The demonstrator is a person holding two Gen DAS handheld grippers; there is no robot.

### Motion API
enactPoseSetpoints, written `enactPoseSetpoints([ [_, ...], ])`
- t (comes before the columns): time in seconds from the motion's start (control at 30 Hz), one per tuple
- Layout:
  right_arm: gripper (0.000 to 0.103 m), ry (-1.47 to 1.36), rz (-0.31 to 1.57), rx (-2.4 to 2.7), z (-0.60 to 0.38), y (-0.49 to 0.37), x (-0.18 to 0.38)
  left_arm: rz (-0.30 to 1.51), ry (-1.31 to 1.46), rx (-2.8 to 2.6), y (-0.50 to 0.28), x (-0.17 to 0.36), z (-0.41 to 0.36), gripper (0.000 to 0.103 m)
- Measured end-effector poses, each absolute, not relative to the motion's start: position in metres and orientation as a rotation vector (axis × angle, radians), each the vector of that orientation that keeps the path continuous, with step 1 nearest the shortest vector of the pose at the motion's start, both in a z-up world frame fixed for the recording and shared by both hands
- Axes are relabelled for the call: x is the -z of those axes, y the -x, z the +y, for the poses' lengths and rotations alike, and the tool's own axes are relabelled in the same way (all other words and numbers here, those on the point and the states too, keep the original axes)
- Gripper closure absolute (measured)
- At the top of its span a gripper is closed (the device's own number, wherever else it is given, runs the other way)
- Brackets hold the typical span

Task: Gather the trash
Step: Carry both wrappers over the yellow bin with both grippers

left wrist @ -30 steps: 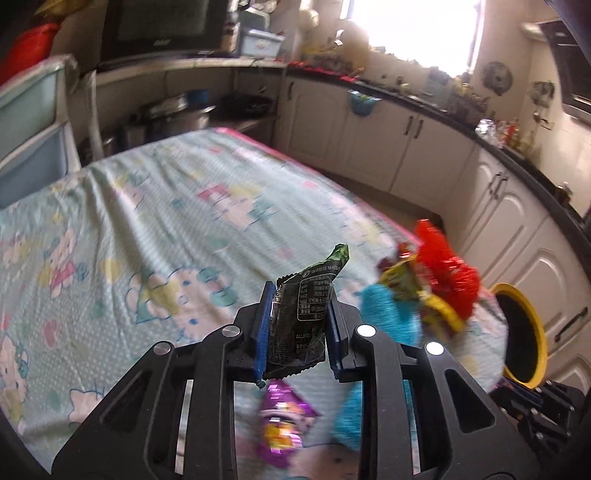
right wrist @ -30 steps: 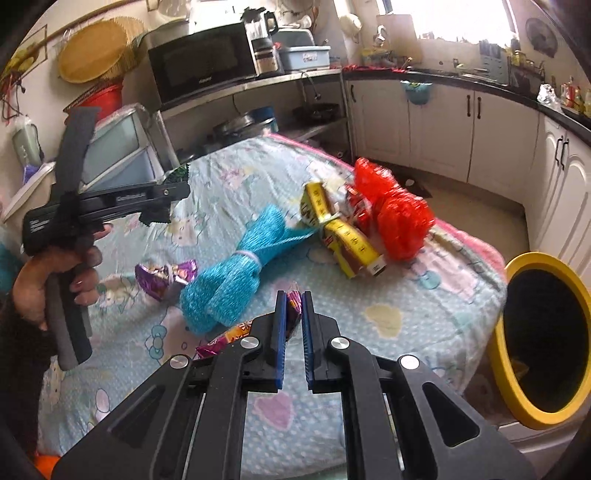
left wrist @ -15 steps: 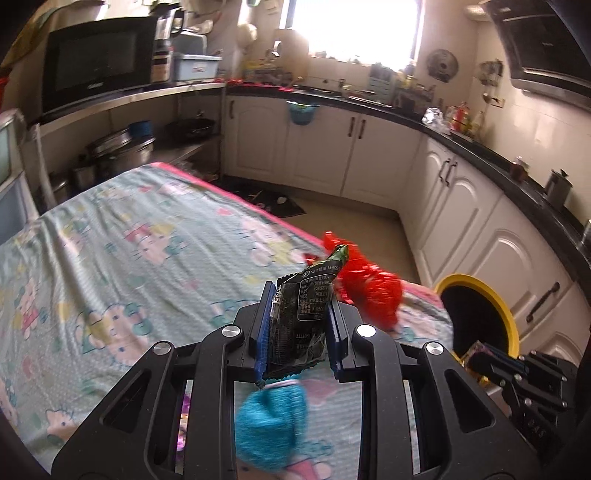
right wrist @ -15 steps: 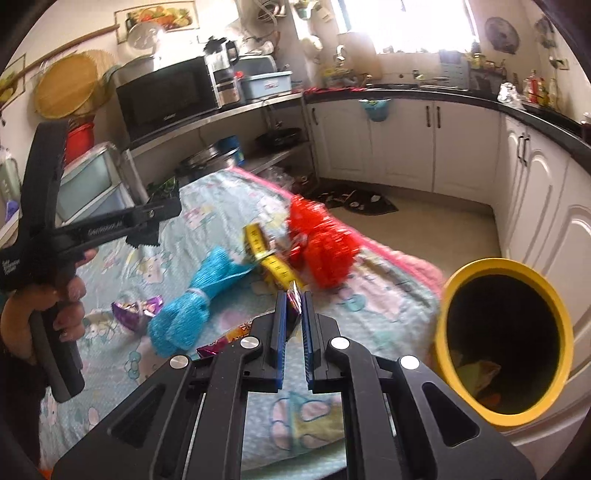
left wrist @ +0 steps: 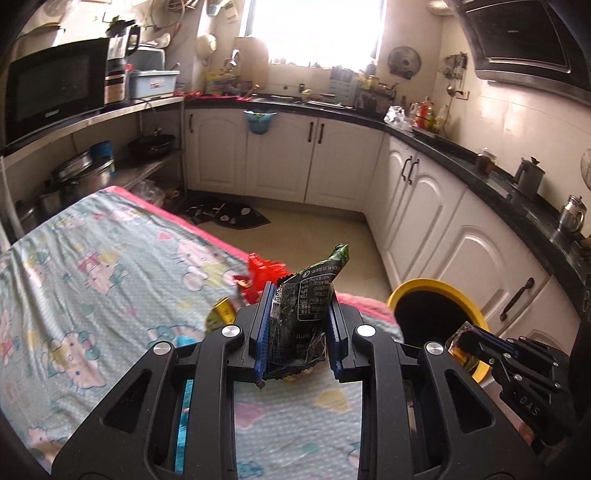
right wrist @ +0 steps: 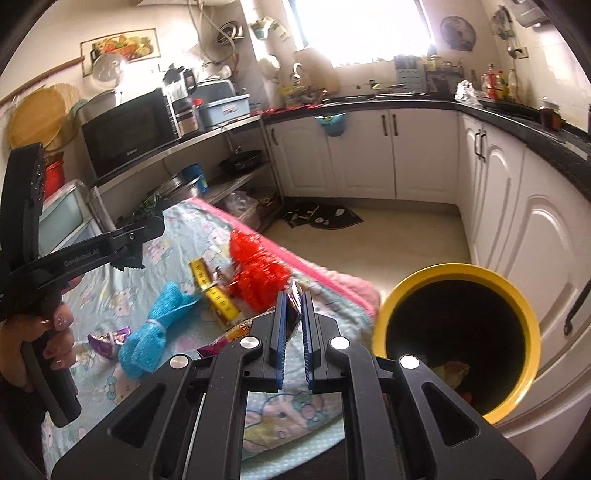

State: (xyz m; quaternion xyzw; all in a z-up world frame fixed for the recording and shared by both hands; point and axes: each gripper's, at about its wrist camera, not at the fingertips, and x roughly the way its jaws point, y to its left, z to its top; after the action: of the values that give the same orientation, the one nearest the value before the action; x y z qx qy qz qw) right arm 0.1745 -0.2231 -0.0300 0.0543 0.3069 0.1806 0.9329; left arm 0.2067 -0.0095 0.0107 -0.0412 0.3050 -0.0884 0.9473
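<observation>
A dark green snack wrapper is clamped upright between the blue pads of the left gripper, its crumpled top sticking out above the fingertips. A second, thinner wrapper, purple and shiny, is pinched in the right gripper, whose jaws are closed almost completely on it; its tail hangs out to the left of the jaws. Both wrappers are held above the near right corner of a table covered with a cartoon-print cloth.

To the right of that corner, on the floor, a yellow-rimmed bin is seen with its dark mouth facing up; some scraps are visible inside it. In the left wrist view the right gripper is seen at the near rim of the bin.

On the cloth a red mesh bundle, a yellow measuring tape, a blue mesh bundle and a purple candy wrapper are spread from right to left. At the far left the left gripper's handle is gripped by a hand.

Farther off, white cabinets under a black counter, a microwave on a shelf and a bright window are seen.
</observation>
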Motion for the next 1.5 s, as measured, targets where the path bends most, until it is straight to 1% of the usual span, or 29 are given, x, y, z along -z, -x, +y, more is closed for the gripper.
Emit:
enactPoseSetpoints([
  [0.57,0.095,-0.147,0.563,-0.233,-0.274,-0.177,0.018,0.597,0.069,0.284,-0.219,-0.018,-0.065,0.084],
  [0.97,0.095,-0.155,0.536,-0.093,-0.317,-0.182,0.021,0.605,0.054,0.360,-0.232,-0.017,-0.111,0.084],
  [1.2,0.095,-0.164,0.541,-0.017,-0.344,-0.187,0.030,0.628,0.071,0.425,-0.242,-0.007,-0.142,0.084],
  [1.5,0.095,-0.183,0.611,0.066,-0.371,-0.200,0.060,0.706,0.079,0.524,-0.259,0.022,-0.188,0.084],
])
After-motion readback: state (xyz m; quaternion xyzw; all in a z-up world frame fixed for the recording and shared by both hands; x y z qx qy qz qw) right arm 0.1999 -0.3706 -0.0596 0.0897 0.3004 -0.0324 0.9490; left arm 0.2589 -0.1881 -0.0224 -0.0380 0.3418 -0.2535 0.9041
